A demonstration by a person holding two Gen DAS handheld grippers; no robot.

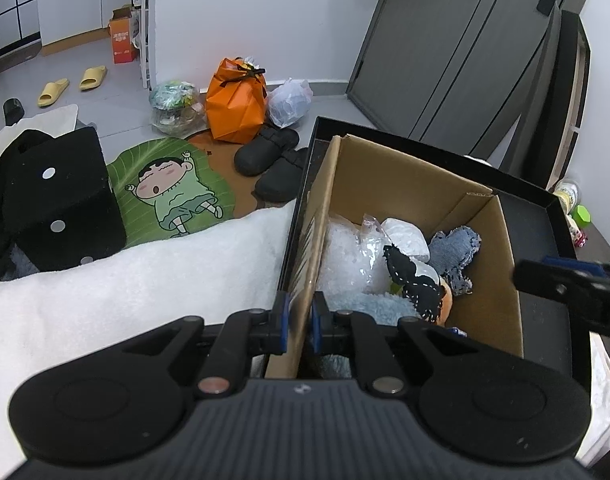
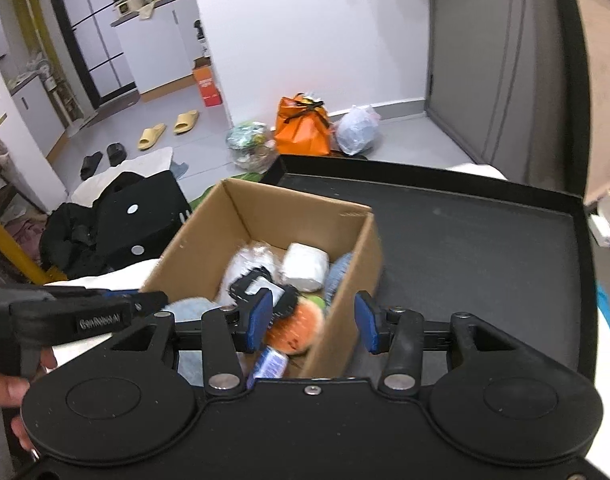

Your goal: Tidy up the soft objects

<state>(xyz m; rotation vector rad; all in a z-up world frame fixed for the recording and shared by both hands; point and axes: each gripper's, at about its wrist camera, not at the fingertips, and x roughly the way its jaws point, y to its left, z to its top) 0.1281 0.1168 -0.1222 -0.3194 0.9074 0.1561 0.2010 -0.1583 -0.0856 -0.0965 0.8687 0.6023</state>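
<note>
A brown cardboard box (image 1: 385, 176) sits in a black tray (image 1: 541, 224). It holds soft things: an orange and black plush (image 1: 421, 284), a grey-blue knit piece (image 1: 455, 252), a white roll (image 1: 405, 236), clear plastic wrap (image 1: 345, 252) and a light blue fluffy cloth (image 1: 369, 304). My left gripper (image 1: 299, 324) is shut on the box's left wall. In the right wrist view my right gripper (image 2: 311, 320) is open, its fingers astride the box's (image 2: 265, 216) right wall, above the plush (image 2: 301, 320). The left gripper (image 2: 133, 302) shows at the box's left edge.
The tray (image 2: 465, 224) lies on a white blanket (image 1: 125, 300). A black dice cushion (image 1: 65, 200) sits to the left. On the floor are a cartoon mat (image 1: 173, 188), black slippers (image 1: 273, 164), an orange bag (image 1: 235, 100) and plastic bags (image 1: 289, 102). A grey door (image 1: 465, 40) stands behind.
</note>
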